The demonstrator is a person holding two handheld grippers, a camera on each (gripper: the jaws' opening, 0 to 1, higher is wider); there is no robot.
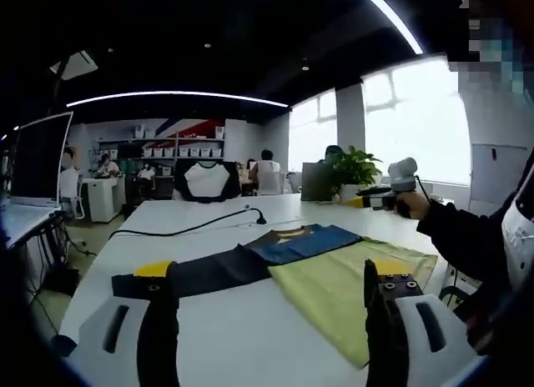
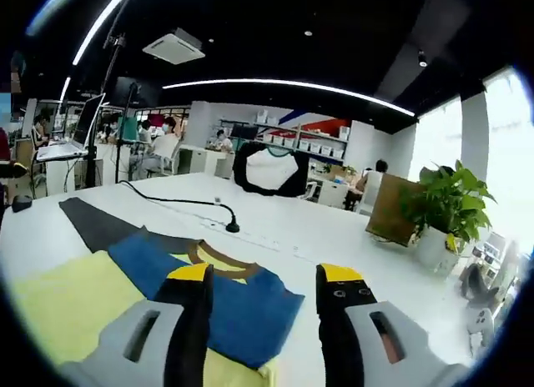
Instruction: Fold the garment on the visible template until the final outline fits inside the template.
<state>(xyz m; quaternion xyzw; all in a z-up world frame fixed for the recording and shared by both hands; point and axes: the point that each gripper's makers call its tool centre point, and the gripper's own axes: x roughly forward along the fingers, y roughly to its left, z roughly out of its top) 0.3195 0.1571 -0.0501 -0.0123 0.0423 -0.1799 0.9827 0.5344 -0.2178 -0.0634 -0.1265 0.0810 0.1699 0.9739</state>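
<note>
while both grippers hover above the white desk (image 1: 250, 337) with nothing between their jaws, the garment (image 1: 275, 252) lies flat on it, partly over a yellow-green template (image 1: 342, 287). the left gripper (image 1: 271, 308) rises from the bottom of its own view, its black jaws wide apart, one with a yellow tip over the dark sleeve, the other over the template's near edge. in the same view the right gripper (image 1: 392, 187) is held up off the desk at the right by a hand (image 1: 410, 205) in a dark sleeve (image 1: 467, 237); i cannot tell its state from there. in the right gripper view the right gripper (image 2: 267, 299) stands with yellow-tipped jaws apart, above the blue body of the garment (image 2: 225, 299), which has a yellow and brown neckline and a dark sleeve stretching away to the left. the template (image 2: 75, 308) shows as a flat, matte yellow sheet under and beside the blue cloth.

a black cable (image 2: 167, 202) runs across the desk to a small black stand beyond the garment. a potted plant (image 2: 446, 208) with broad green leaves stands at the far right by a brown box (image 2: 392, 208). a black and white shirt (image 2: 269, 168) hangs over a chair at the desk's far end. a monitor (image 1: 37, 158) stands at the left, and people sit at other desks in front of shelves with white boxes.
</note>
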